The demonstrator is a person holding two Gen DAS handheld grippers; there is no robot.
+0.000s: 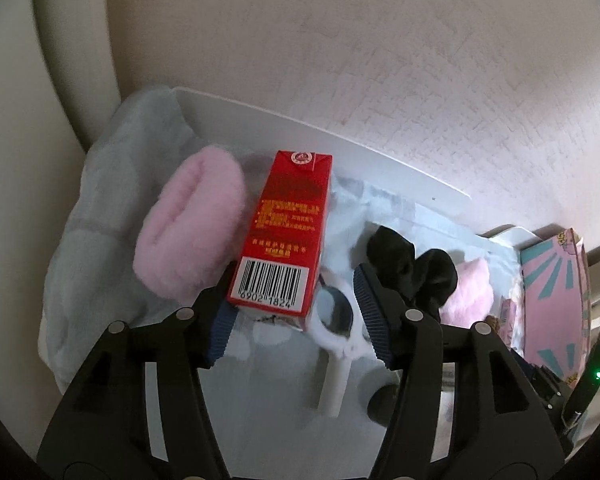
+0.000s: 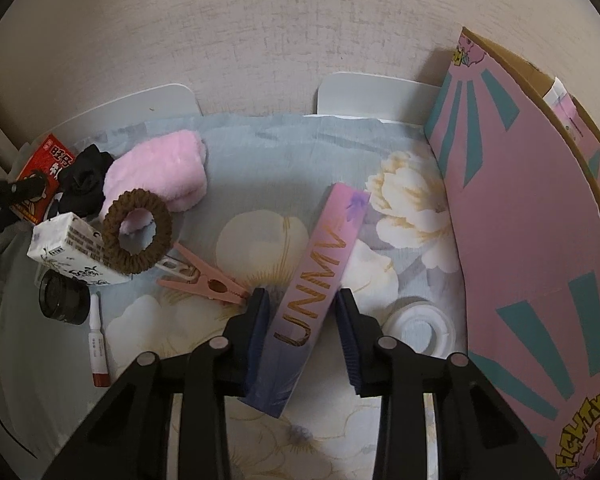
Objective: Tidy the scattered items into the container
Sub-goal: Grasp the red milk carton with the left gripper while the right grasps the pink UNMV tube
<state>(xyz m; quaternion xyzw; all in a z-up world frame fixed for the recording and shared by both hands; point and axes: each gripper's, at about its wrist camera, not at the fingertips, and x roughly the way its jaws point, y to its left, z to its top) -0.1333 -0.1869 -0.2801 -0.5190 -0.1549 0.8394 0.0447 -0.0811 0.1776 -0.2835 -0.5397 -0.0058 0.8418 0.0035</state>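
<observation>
Roughly, left to right: a beige textured wall [image 2: 260, 40] runs behind everything, and I see a blue-grey floral cloth [image 2: 284, 168] spread over white tabletops [image 2: 172, 96].

Left gripper [image 1: 294, 280]: released. Red carton [image 1: 284, 232] stands between the jaws; the left pad meets its lower corner, the right pad is clear of it. Pink fluffy roll [image 1: 188, 236] is just left of the carton; white hand mirror [image 1: 336, 320] and black scrunchie [image 1: 400, 260] are to its right.

Centre: brown scrunchie [image 2: 137, 231] leans on a white carton [image 2: 70, 250]; pink clothes peg [image 2: 204, 280] lies beside them.

Right gripper [image 2: 301, 294]: pink-to-purple box [image 2: 320, 264] lies between the jaws, left pad against it. I cannot tell whether the right pad presses.

Far right: container [image 2: 520, 240], pink cardboard with teal rays, stands on the cloth by the wall, well apart from the red carton.

Hard to read: the near end of the pink-to-purple box is hidden under the fingers; the container is cut by the frame edge; the white carton's print is too small.

Legible: barcode digits "6902 1824" on the red carton; "UNMV" on the long box; "FIGHTING" on the container
</observation>
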